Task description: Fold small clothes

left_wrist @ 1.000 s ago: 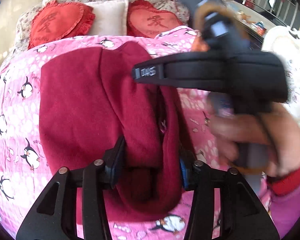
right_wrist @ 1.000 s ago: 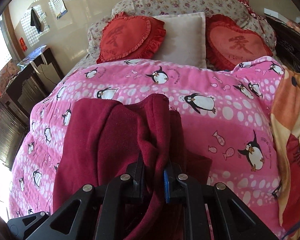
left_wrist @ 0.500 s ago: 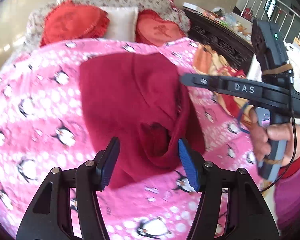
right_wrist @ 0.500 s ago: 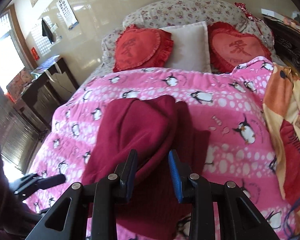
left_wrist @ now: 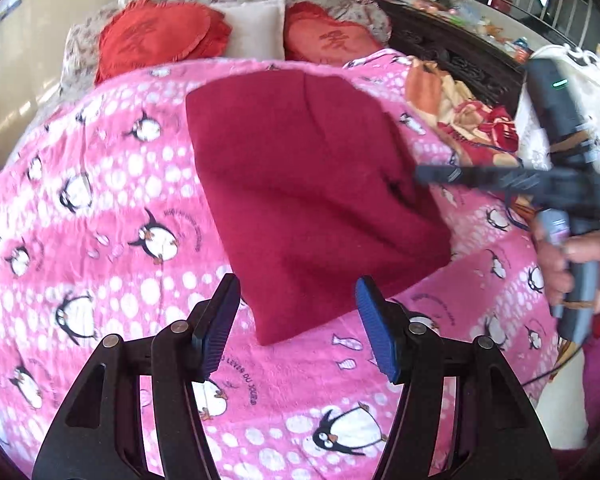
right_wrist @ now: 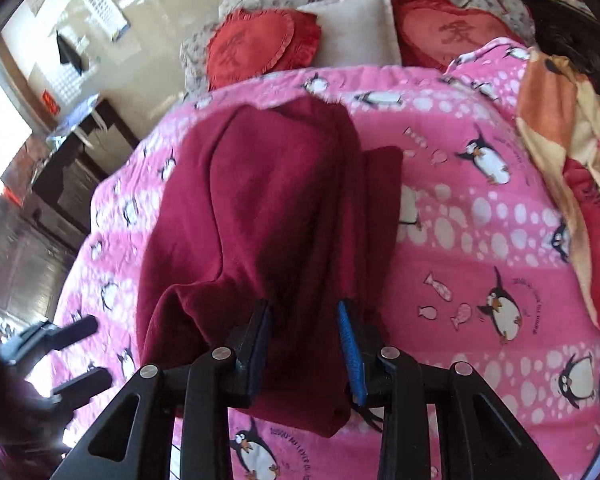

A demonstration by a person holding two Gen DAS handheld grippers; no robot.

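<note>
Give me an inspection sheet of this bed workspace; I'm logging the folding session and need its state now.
Surface: pink penguin blanket covering the bed.
Job's things: dark red garment lying folded on the blanket, layers uneven along its right edge.
Clutter: orange and red patterned blanket bunched at the bed's right side.
Grippers: left gripper open, jaws apart just short of the garment's near edge; right gripper open, jaws straddling the garment's near end.
Cables: a thin dark cable hanging below the right handle.
Surroundings: two red heart cushions and a cream pillow at the headboard; dark wooden furniture to the left.
</note>
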